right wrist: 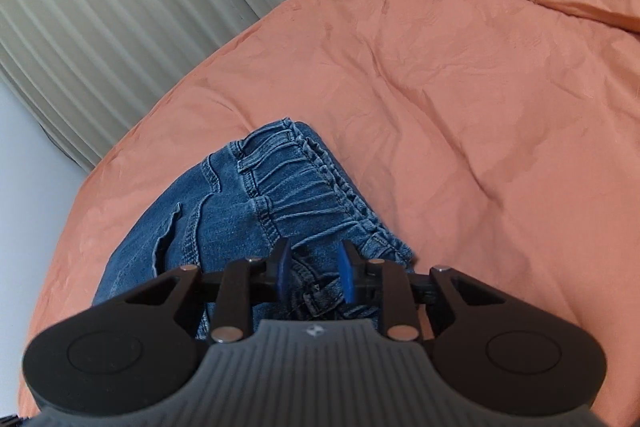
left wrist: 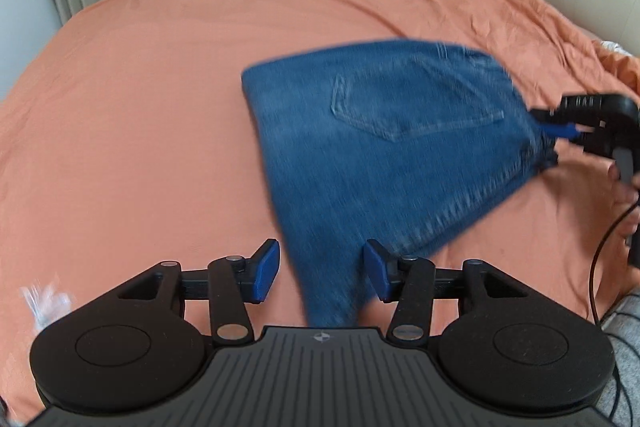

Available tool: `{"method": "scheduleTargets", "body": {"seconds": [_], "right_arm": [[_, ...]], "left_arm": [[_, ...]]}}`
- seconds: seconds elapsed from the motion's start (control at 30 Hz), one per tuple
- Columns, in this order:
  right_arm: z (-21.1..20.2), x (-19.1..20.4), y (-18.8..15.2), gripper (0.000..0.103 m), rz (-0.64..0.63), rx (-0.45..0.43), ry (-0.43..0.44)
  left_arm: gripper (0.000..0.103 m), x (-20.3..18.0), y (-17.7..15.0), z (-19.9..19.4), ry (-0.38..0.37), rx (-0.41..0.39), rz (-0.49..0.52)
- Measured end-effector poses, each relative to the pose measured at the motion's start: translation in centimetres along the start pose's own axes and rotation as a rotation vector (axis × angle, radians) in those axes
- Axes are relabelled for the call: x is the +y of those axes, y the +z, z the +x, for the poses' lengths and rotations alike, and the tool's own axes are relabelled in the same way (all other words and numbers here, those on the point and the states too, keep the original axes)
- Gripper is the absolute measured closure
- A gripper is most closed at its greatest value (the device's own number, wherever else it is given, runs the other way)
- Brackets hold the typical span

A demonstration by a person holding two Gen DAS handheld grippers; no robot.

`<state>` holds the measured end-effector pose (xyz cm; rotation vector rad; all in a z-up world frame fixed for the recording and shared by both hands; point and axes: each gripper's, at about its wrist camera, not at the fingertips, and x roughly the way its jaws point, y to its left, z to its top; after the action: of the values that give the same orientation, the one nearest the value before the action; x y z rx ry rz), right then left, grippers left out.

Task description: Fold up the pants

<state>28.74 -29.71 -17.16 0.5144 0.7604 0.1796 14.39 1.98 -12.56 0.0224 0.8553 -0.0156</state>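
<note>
Folded jeans lying on the orange bed, right of centre and toward the near edge, back pocket up, waistband end to the right, a narrower tail of denim trailing toward the near side. Long axis running from the near-centre out to the far right.

Left gripper directly at that near tail: jaws spread wide, denim passing between the blue pads but touched by neither, so released and holding nothing. Blurred cloth here; contact hard to confirm.

Right gripper at the waistband end, jaws narrowed around bunched elastic denim, apparently clenched on the jeans. From the left view, the same gripper pinching the right corner.

Likely next: left jaws needing only to close on the tail already between them.
</note>
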Motion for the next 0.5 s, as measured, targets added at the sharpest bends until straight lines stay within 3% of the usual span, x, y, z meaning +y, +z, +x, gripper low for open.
{"method": "scheduleTargets", "body": {"seconds": [0.2,0.33,0.5], "right_arm": [[0.1,0.1,-0.1,0.081,-0.018,-0.013,-0.008],[0.1,0.0,-0.3,0.08,-0.017,-0.023,-0.006],[0.4,0.5,-0.4,0.08,-0.053,-0.022,-0.026]], "left_arm": [[0.046,-1.5,-1.4,2.5,0.1,0.031,-0.015],[0.076,-2.0,-0.9,2.3,0.12,-0.001,0.03],[0.081,-2.9,-0.7,-0.4,0.133,-0.078,0.14]]}}
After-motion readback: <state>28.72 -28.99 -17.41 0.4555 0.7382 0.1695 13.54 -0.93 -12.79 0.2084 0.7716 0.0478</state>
